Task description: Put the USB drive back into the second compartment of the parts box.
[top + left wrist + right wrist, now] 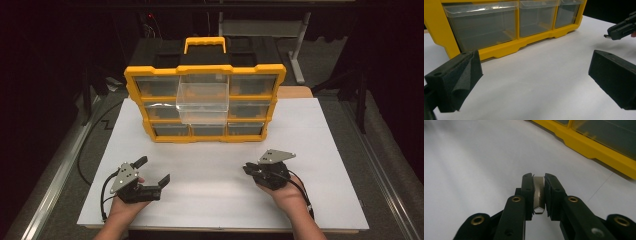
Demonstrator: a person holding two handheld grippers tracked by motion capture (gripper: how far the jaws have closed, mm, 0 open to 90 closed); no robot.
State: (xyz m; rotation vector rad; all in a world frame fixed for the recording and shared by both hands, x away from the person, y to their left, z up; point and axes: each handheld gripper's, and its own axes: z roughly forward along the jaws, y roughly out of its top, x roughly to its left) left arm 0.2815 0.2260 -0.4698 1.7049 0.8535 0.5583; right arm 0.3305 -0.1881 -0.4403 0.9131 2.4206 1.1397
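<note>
Your yellow-framed plastic organiser with clear drawers [205, 102] stands upright at the upper centre of the high view, on the white table board [310, 150], its yellow handle [205, 44] on top. One clear plastic drawer [202, 102] in its middle column juts out toward you; whether anything lies in it, or in the shut drawers along the bottom row, I cannot tell. No readable label or writing shows.

Your right gripper [539, 195], at the lower right of the high view, is clamped on a small flat silver metal piece [539, 192]. Your left gripper [534, 77], at the lower left, has its jaws wide apart with bare board between them.
</note>
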